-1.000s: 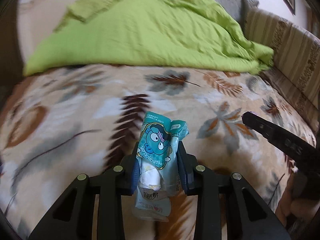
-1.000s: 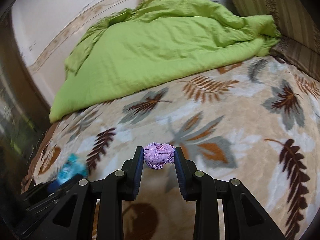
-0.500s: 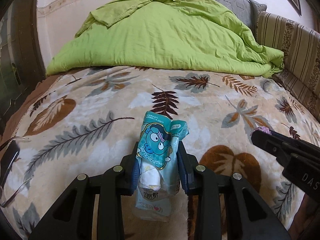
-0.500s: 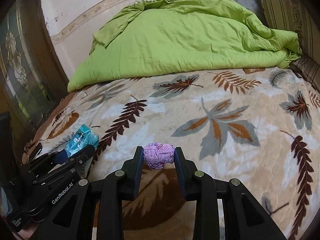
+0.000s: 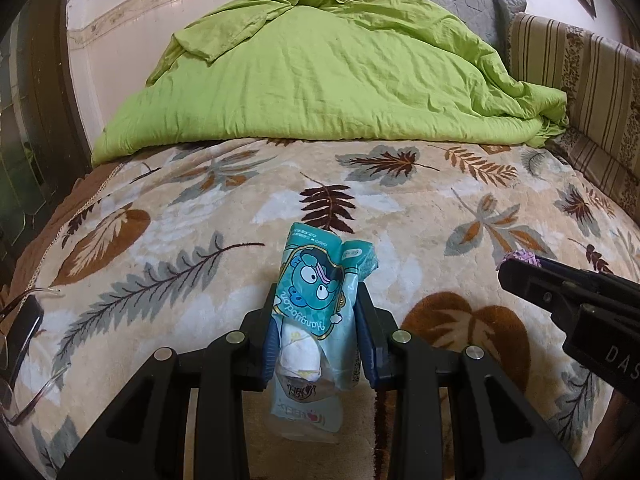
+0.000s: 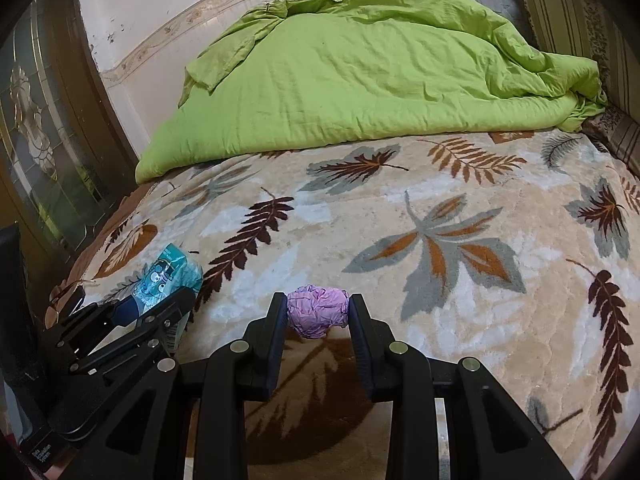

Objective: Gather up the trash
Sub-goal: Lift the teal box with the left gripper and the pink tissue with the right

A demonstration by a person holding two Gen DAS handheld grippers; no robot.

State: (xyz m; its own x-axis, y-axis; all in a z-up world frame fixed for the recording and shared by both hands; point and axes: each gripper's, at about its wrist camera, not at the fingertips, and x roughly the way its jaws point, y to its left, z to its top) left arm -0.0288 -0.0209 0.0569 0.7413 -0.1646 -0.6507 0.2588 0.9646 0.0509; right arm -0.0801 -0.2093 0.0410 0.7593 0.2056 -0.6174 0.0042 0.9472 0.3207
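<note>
Teal plastic fills our left tongs [image 5: 318, 344]: they are clenched on a cartoon-printed wrapper [image 5: 316, 300], its top poking up past the tips. Our right tongs [image 6: 318, 312] pinch a crumpled purple paper ball [image 6: 317, 309]. Over the last second both pairs have pulled back and risen, so more of the leaf-patterned blanket [image 6: 440, 240] shows beyond the tips, and no other litter is visible on it. Farther off lies the green duvet [image 5: 320, 76]. Both pieces look ready for binning; no bin is in sight.
</note>
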